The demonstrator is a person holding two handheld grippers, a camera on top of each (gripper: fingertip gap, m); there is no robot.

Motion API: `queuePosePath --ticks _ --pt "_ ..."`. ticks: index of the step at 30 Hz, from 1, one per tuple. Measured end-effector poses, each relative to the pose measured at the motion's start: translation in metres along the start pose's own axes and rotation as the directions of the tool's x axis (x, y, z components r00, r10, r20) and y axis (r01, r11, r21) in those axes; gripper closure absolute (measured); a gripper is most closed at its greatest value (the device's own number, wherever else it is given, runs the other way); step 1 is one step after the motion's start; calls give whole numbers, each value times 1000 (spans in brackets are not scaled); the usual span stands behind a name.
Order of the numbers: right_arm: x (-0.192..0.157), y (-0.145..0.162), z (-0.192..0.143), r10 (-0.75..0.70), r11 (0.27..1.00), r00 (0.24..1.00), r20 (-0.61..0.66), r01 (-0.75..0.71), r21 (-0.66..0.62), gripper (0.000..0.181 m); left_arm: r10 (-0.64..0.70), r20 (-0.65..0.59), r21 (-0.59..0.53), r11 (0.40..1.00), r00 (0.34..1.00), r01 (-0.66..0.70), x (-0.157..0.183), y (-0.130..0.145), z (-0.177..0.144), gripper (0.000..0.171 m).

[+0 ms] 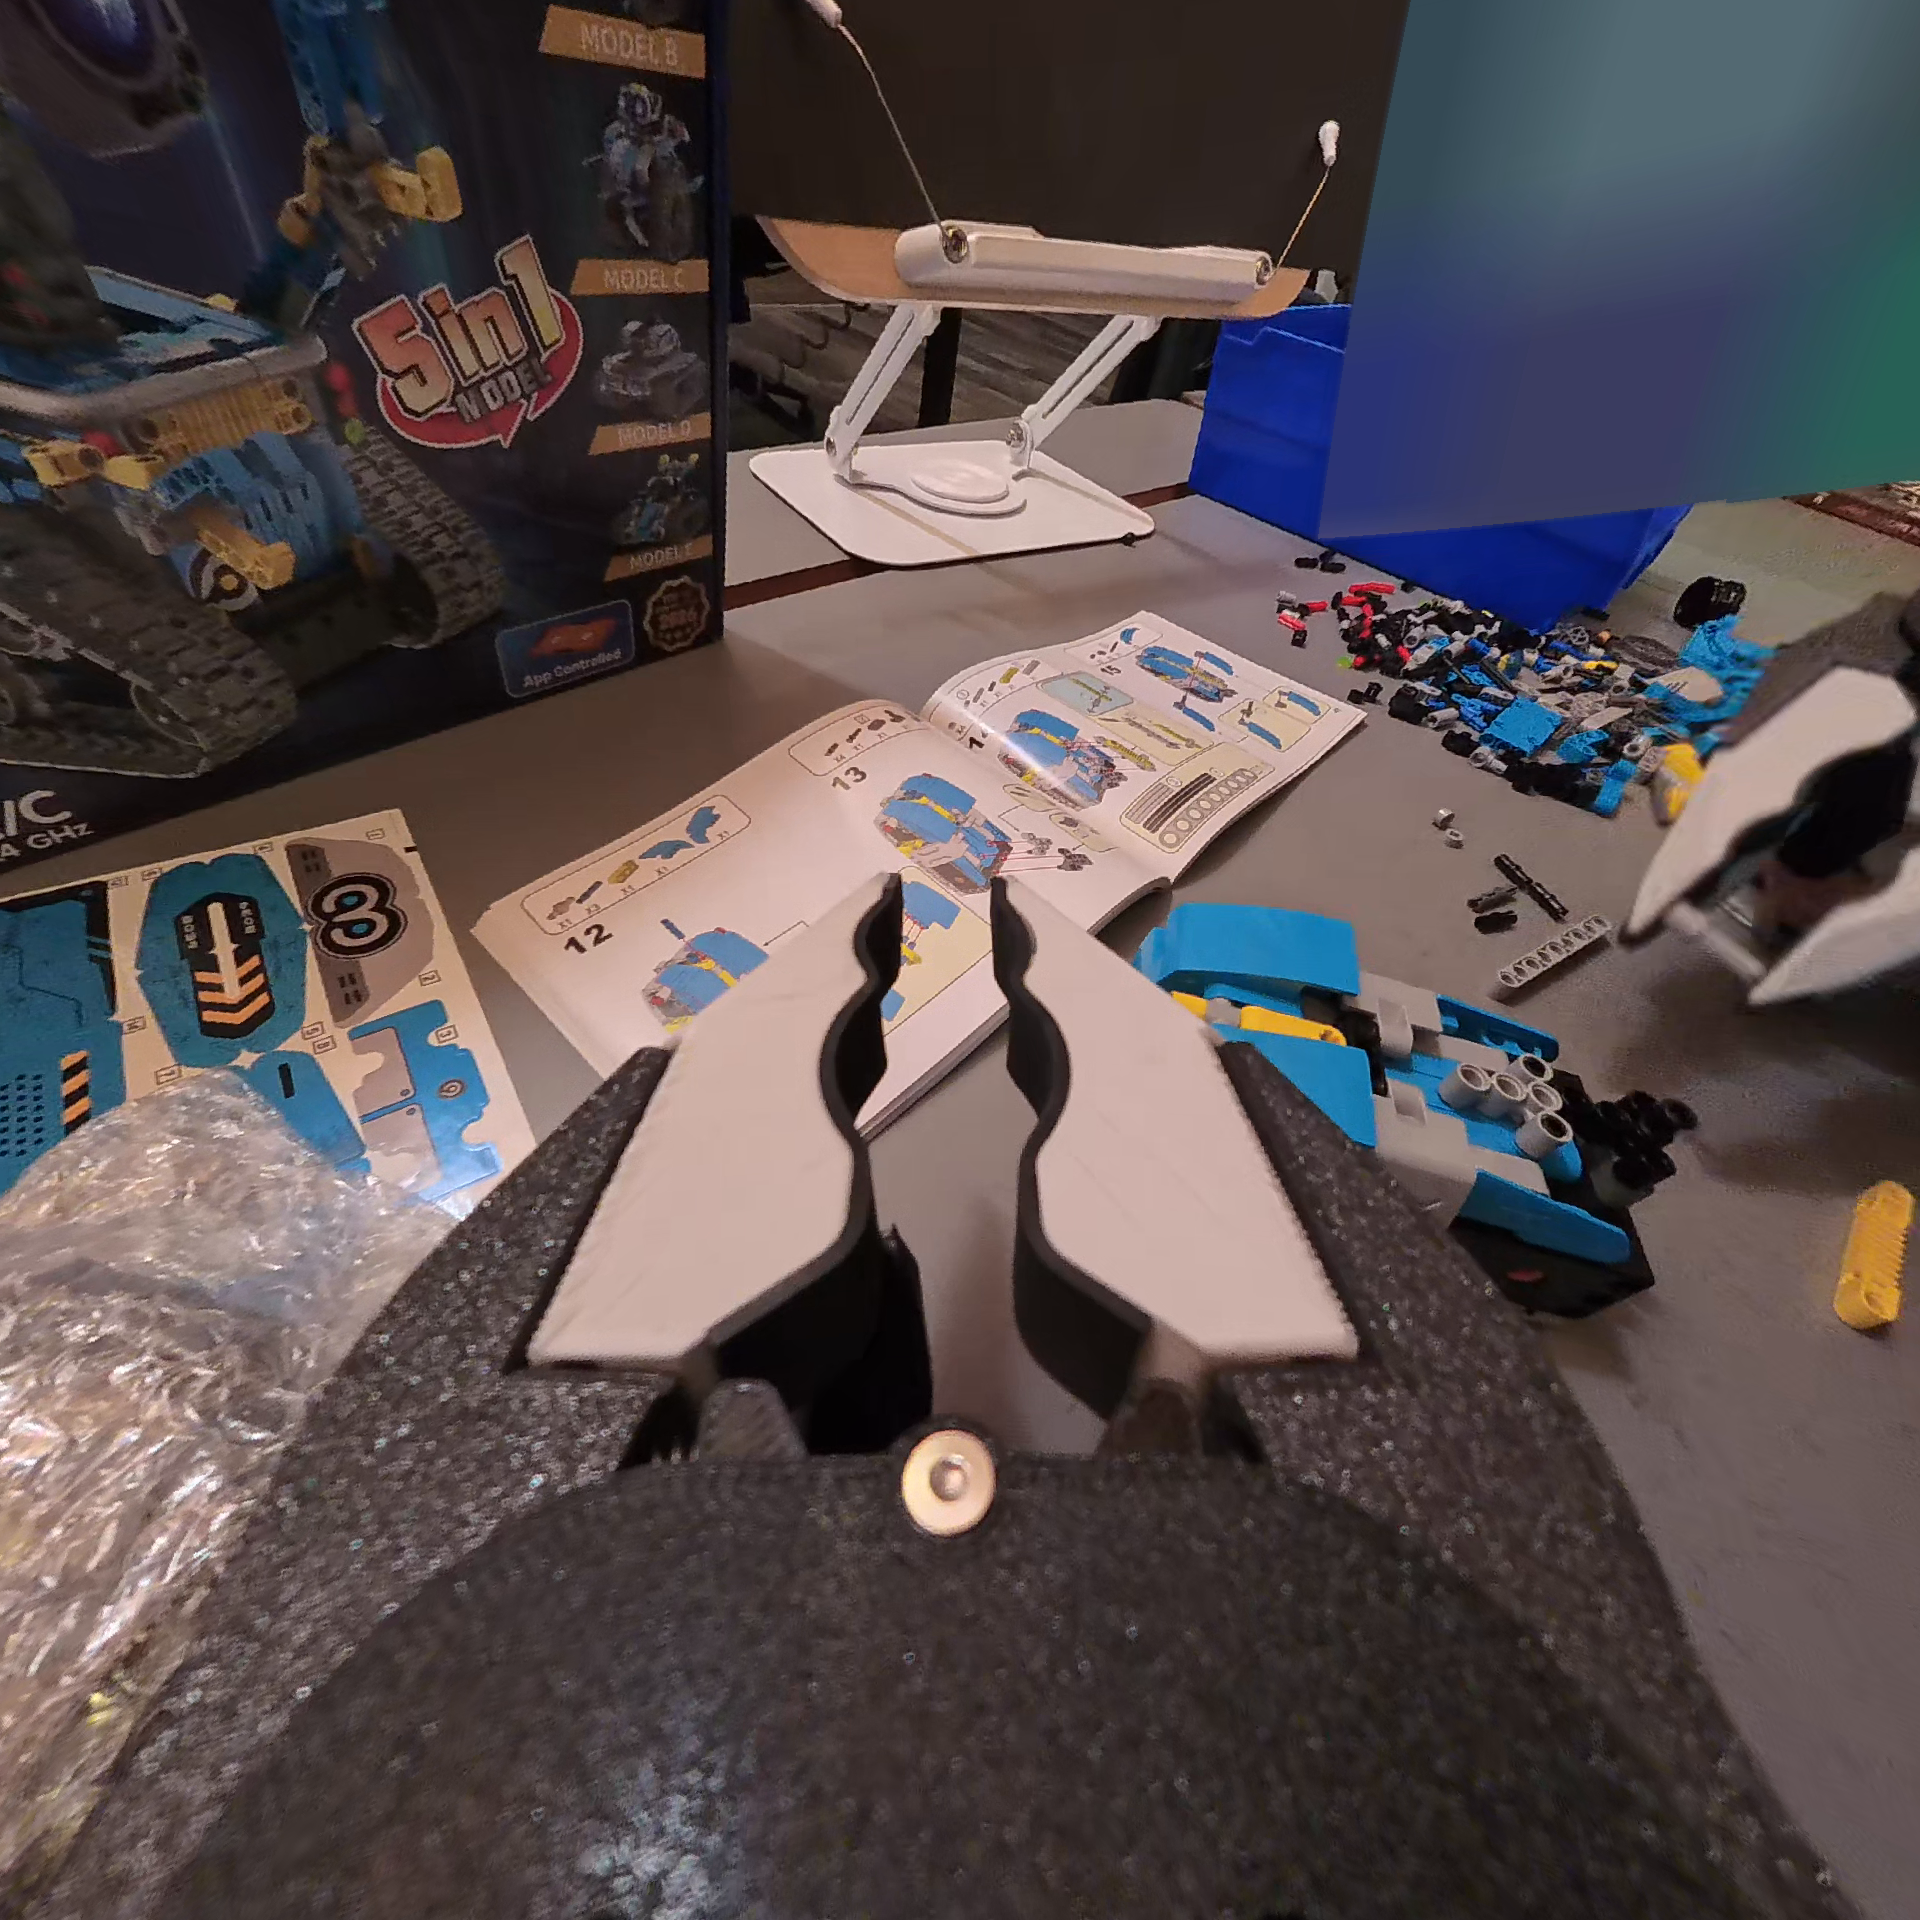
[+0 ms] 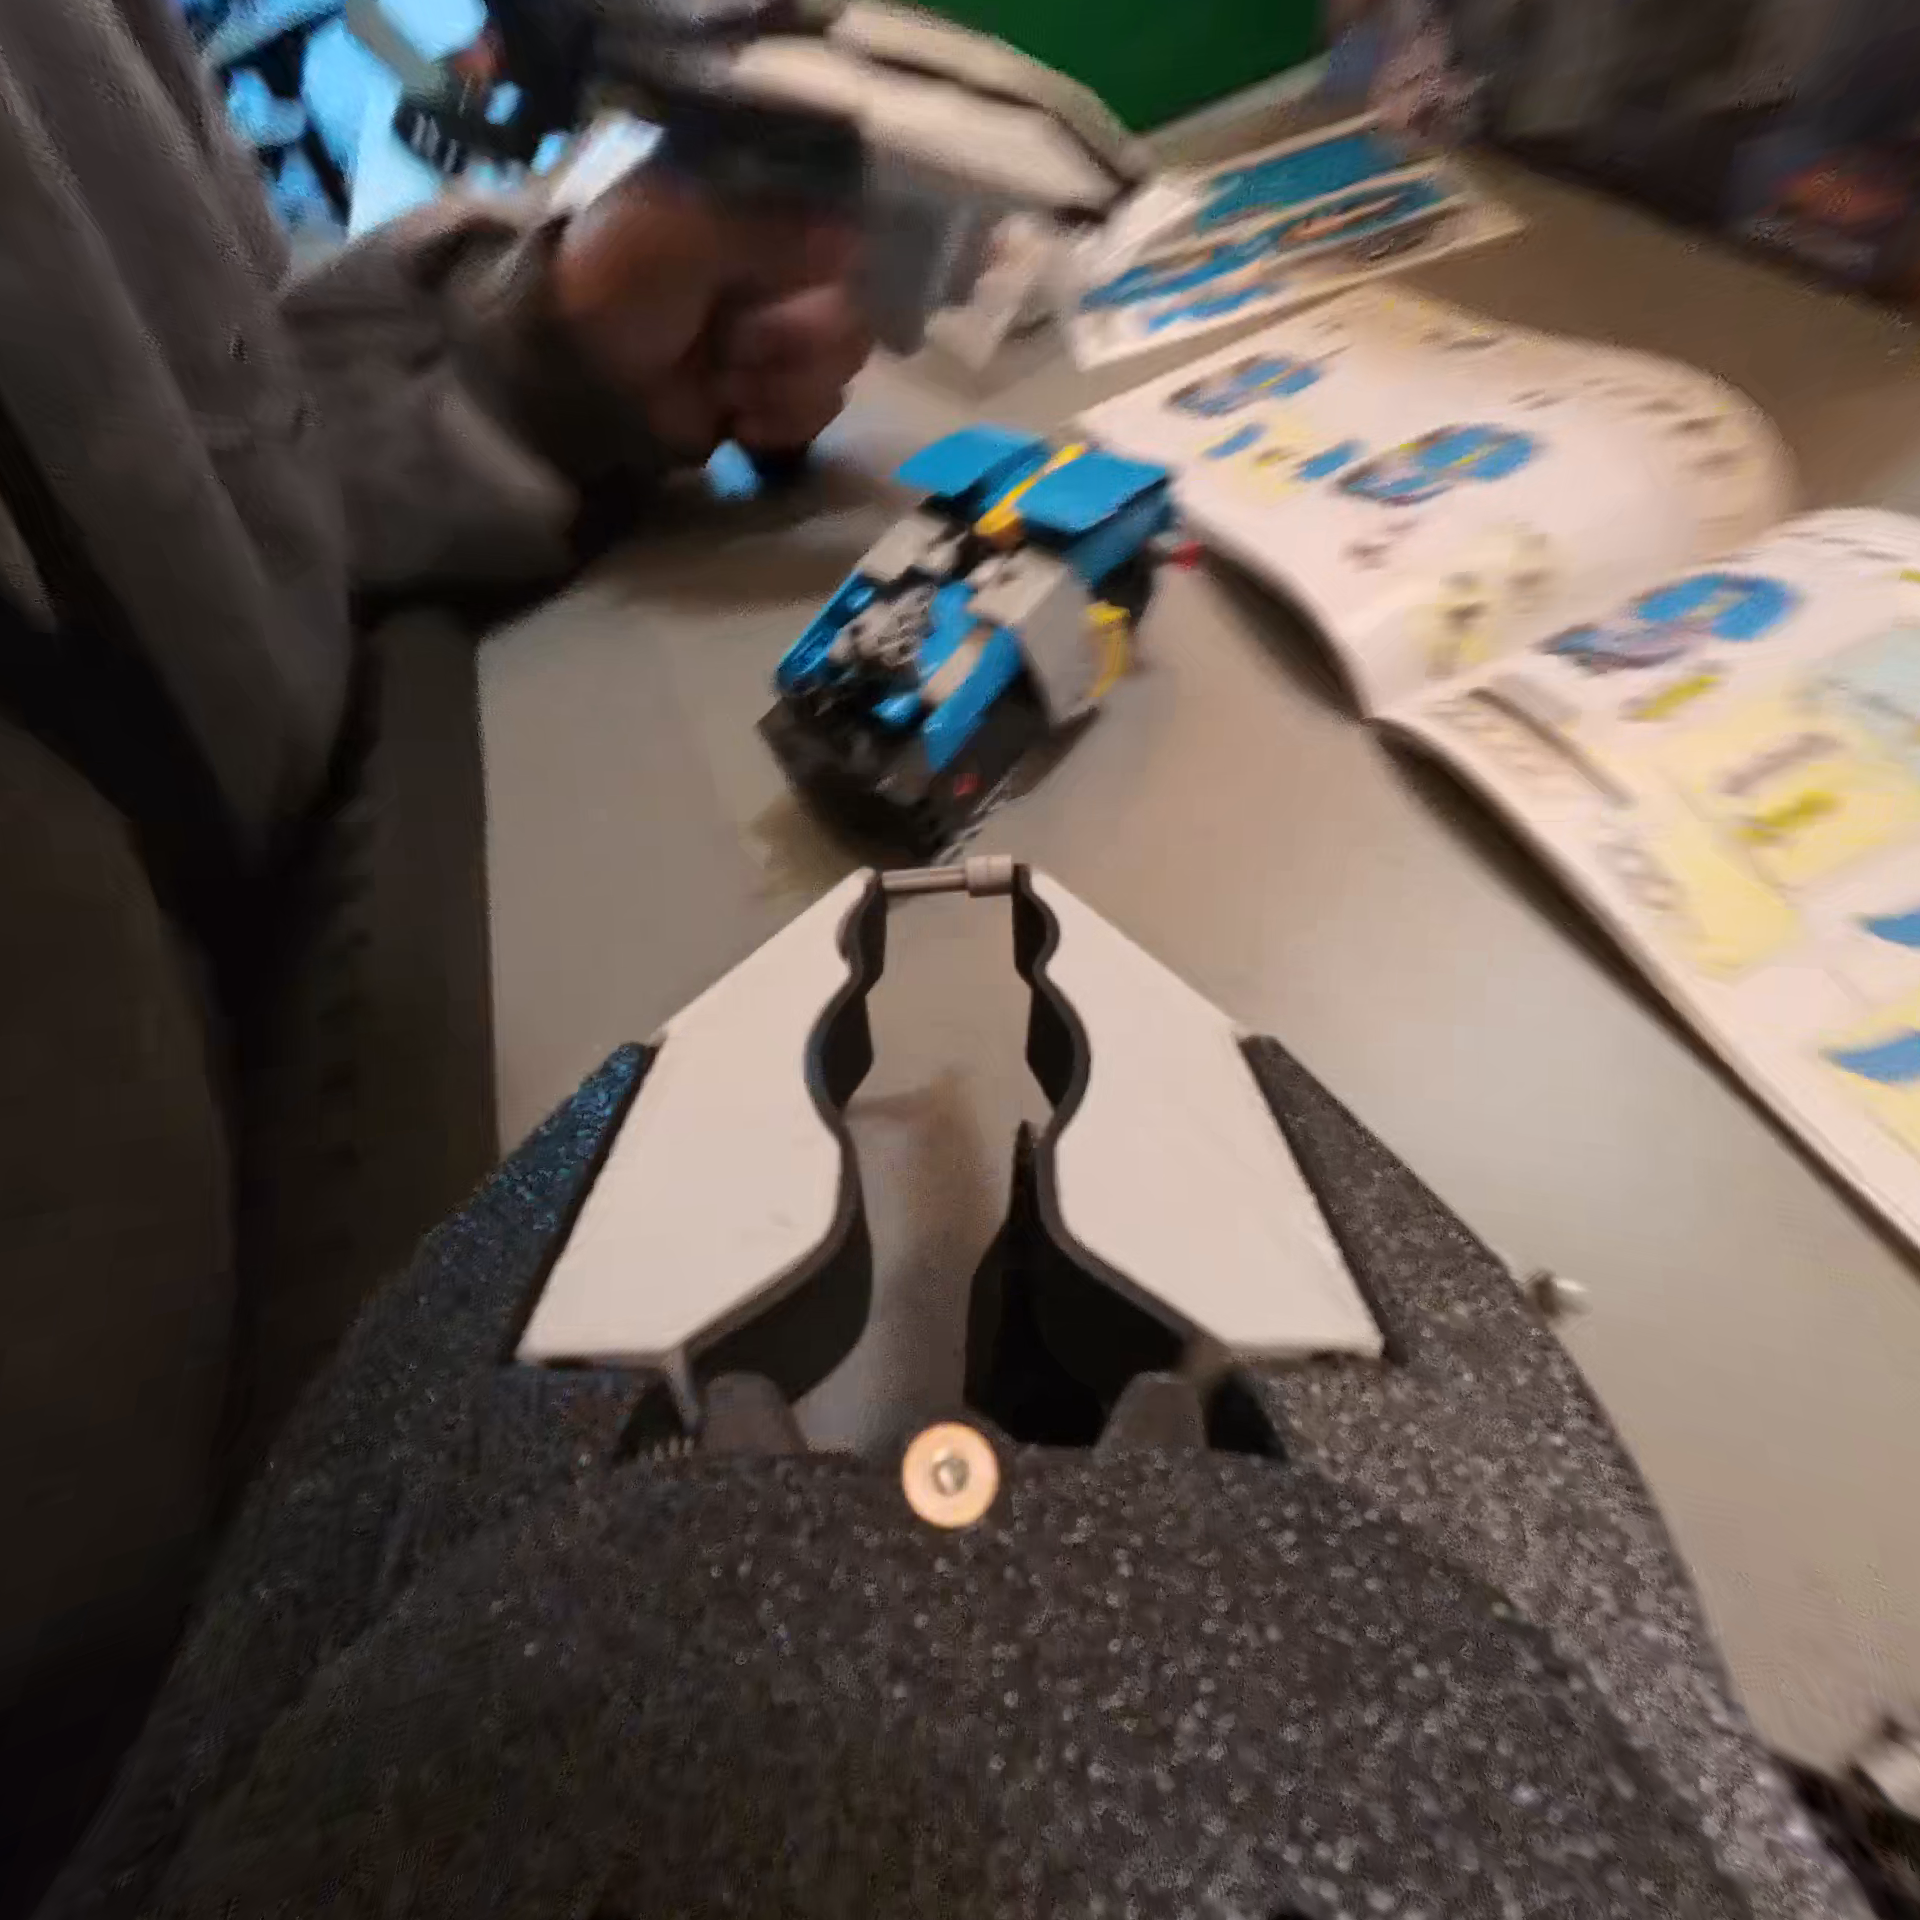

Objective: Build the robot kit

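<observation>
My left gripper is open and empty, hovering over the open instruction booklet. A partly built blue, grey and black brick model lies on the grey table just right of it. My right gripper is shut on a thin grey axle pin, held crosswise between its tips, just short of the same model. The right gripper also shows at the right edge of the left wrist view. The right wrist view is blurred.
A toy kit box stands at the back left, with a sticker sheet and crinkled plastic bag in front. A pile of loose bricks, a blue bin, a white stand and a yellow beam lie about. About 20 centimetres separates my left fingertips from my right.
</observation>
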State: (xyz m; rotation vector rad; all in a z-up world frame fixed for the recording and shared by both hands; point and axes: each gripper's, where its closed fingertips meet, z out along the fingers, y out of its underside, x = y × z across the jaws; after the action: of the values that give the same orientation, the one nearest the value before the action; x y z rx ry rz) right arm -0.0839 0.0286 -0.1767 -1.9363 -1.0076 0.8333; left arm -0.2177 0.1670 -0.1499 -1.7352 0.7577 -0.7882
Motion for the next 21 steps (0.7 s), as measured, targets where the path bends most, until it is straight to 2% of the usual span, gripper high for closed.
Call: queuePosePath --ticks 4,10,16,21 --pt "-15 27 17 -12 986 999 35 18 -165 157 17 6 0 1000 1000 -17 1 0 0 155" --pt "-6 51 22 -107 951 993 -59 85 -296 157 54 17 0 999 998 -54 4 0 0 156" --pt "-7 52 22 -145 947 987 -64 120 -297 157 117 9 -4 993 993 -117 12 0 1 156" --pt "-7 51 22 -190 942 978 -85 157 -297 156 98 14 3 995 995 -98 10 -1 0 156"
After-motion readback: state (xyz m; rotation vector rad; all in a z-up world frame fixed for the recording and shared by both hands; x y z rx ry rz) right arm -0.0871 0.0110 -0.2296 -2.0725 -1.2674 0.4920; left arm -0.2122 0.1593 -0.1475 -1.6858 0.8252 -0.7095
